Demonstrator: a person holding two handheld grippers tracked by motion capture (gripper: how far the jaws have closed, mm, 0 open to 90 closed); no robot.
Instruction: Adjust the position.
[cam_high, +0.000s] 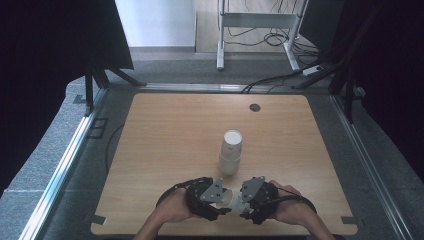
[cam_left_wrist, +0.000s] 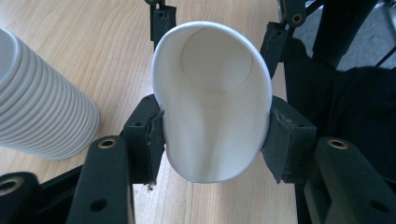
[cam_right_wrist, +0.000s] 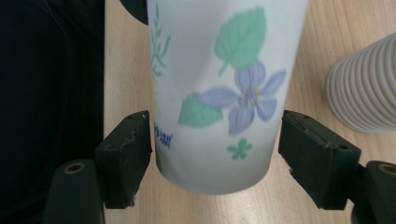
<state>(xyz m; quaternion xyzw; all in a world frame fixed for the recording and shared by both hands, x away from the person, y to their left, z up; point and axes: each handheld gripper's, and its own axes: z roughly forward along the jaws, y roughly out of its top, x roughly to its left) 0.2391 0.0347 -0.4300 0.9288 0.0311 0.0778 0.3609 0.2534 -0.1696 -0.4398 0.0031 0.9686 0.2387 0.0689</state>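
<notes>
A paper cup (cam_left_wrist: 212, 100) lay sideways between both grippers at the near edge of the wooden surface (cam_high: 165, 135). The left gripper (cam_high: 216, 196) had its fingers (cam_left_wrist: 148, 135) clamped on the rim, squashing it oval. The right gripper (cam_high: 248, 199) bracketed the flower-printed base, fingers (cam_right_wrist: 127, 156) just apart from it. Farther off stood a stack of cups (cam_high: 231, 151).

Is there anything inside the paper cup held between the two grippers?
The paper cup looks empty: its white bottom shows through the squeezed mouth. The near inner wall is turned away from view.
</notes>
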